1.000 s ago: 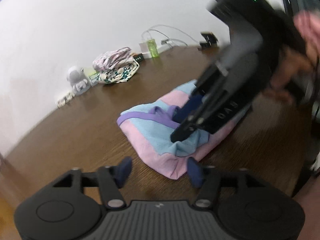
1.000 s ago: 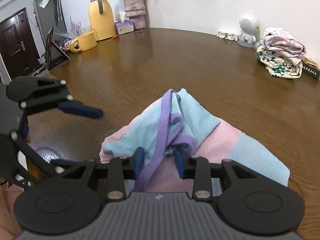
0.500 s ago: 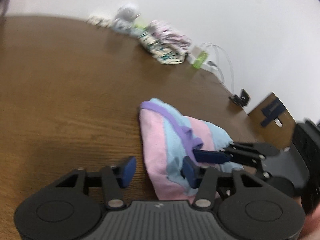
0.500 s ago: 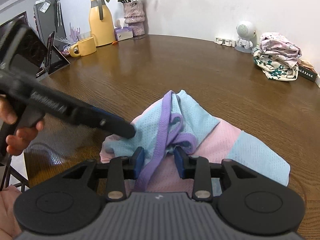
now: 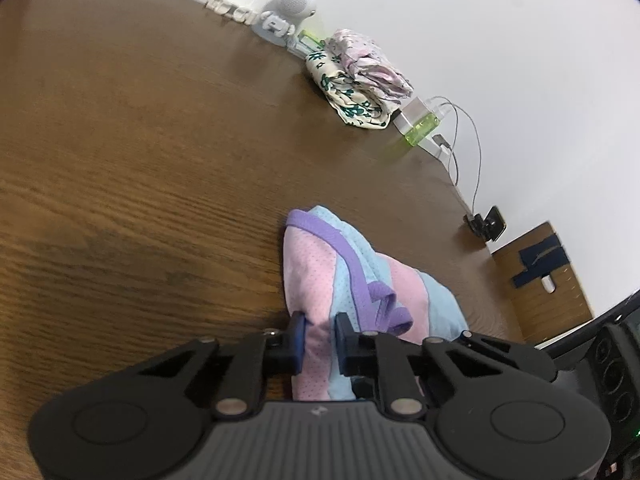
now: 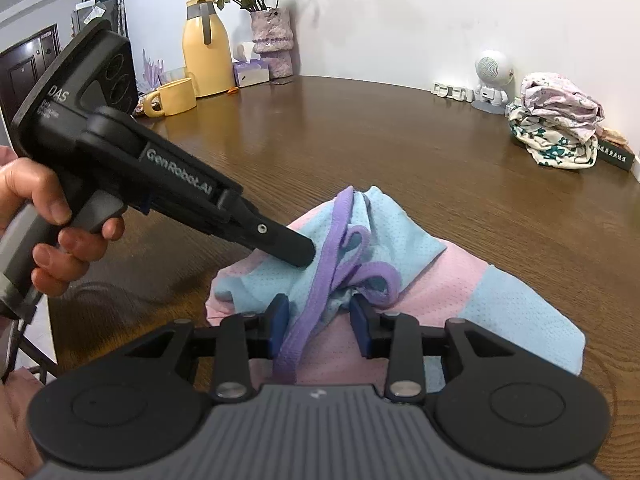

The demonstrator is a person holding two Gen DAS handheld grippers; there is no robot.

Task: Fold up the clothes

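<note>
On the brown table (image 6: 400,152), your left gripper (image 5: 318,336) pinches the pink-and-blue garment (image 6: 400,256) at its left edge, jaws narrow on cloth; rightward, your right gripper (image 6: 320,318) straddles the purple trim (image 6: 332,248), jaws half-open, grip uncertain. Its near hem is hidden beneath both tools.

This is a lived-in home, likely a dining area. A round dark wooden table (image 6: 400,152) carries a yellow thermos jug (image 6: 207,46), a yellow ceramic mug (image 6: 172,97), a mottled vase of dried roses (image 6: 273,42), a tissue box (image 6: 251,72), a small white robot-shaped speaker (image 6: 491,80) and a pile of floral folded laundry (image 6: 554,126). A dark brown panelled door (image 6: 24,76) stands behind.
</note>
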